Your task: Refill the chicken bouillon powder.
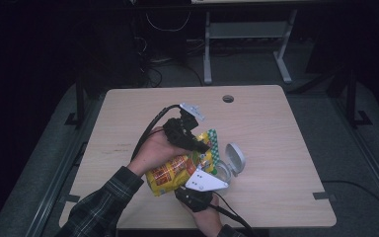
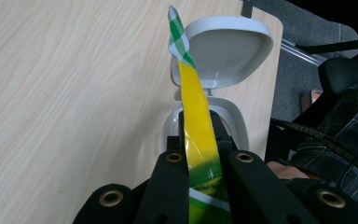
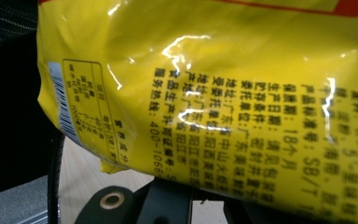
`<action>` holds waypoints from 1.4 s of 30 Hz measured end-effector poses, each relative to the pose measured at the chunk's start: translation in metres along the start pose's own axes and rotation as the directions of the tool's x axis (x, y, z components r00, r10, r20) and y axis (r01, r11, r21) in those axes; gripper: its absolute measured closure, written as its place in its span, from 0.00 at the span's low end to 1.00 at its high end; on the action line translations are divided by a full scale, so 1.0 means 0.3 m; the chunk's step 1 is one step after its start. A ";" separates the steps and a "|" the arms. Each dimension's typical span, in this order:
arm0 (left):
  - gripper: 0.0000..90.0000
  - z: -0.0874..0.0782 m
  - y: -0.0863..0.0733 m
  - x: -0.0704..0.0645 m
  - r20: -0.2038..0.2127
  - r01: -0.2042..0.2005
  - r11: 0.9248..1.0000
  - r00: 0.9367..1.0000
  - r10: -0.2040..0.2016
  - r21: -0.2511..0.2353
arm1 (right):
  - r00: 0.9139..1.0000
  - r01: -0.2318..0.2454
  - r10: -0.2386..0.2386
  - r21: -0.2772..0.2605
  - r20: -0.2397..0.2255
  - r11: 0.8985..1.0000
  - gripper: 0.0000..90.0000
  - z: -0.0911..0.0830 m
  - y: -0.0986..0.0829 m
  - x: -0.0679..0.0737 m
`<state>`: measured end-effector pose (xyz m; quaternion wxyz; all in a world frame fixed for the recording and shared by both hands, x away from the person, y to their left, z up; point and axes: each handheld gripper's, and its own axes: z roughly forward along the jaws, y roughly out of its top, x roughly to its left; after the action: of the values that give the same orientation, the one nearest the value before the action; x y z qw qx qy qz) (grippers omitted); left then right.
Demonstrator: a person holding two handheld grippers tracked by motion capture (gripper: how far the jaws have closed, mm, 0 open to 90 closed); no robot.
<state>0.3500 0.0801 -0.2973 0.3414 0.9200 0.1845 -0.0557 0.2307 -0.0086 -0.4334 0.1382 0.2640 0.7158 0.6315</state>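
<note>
Between the two black jaws of the left gripper [image 2: 200, 163] we saw the flat sealed edge of one yellow snack bag [image 2: 196, 121], pinched tight, its green-and-white checked tip standing up past the jaws. Just beyond that tip stood one grey container [image 2: 235, 123] with its hinged lid [image 2: 228, 51] flipped open and upright.

In the right gripper view the same bag [image 3: 223, 93] pressed close over the lens, its printed back and barcode hiding the jaws, so we could not tell whether the right gripper [image 3: 186, 200] was clamped or loose.

From the high view we counted two grippers, one bag and one container. The left gripper [image 1: 190, 133] held the bag [image 1: 175, 173] at its upper end, above the tabletop [image 1: 276, 128]; the right gripper [image 1: 202, 190] sat against the bag's lower side, near the front edge. The container [image 1: 229, 165] stood on the tabletop just beside the bag, to its right. One plaid sleeve [image 1: 103, 207] reached in from the lower left.
</note>
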 end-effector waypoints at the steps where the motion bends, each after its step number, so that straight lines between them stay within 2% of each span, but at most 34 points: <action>1: 1.00 0.000 0.001 -0.001 0.000 0.001 1.000 1.000 -0.001 0.001 | 1.000 0.000 0.000 -0.001 -0.001 1.000 1.00 0.000 0.000 0.000; 11: 1.00 0.006 0.005 0.001 0.003 0.009 1.000 1.000 -0.009 0.013 | 1.000 -0.011 0.011 -0.005 -0.008 1.000 1.00 -0.002 -0.001 -0.001; 29: 1.00 0.019 0.035 -0.004 0.000 -0.015 0.998 1.000 0.015 0.067 | 1.000 -0.025 0.025 -0.023 -0.014 0.999 1.00 -0.007 0.003 -0.005; 42: 1.00 0.027 0.044 -0.004 -0.001 -0.005 0.997 1.000 0.005 0.081 | 0.999 -0.040 0.039 -0.030 -0.020 0.999 1.00 -0.010 0.003 -0.009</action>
<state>0.3542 0.0653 -0.2952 0.3039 0.9335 0.1798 -0.0617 0.2316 -0.0126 -0.4325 0.1229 0.2699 0.7021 0.6474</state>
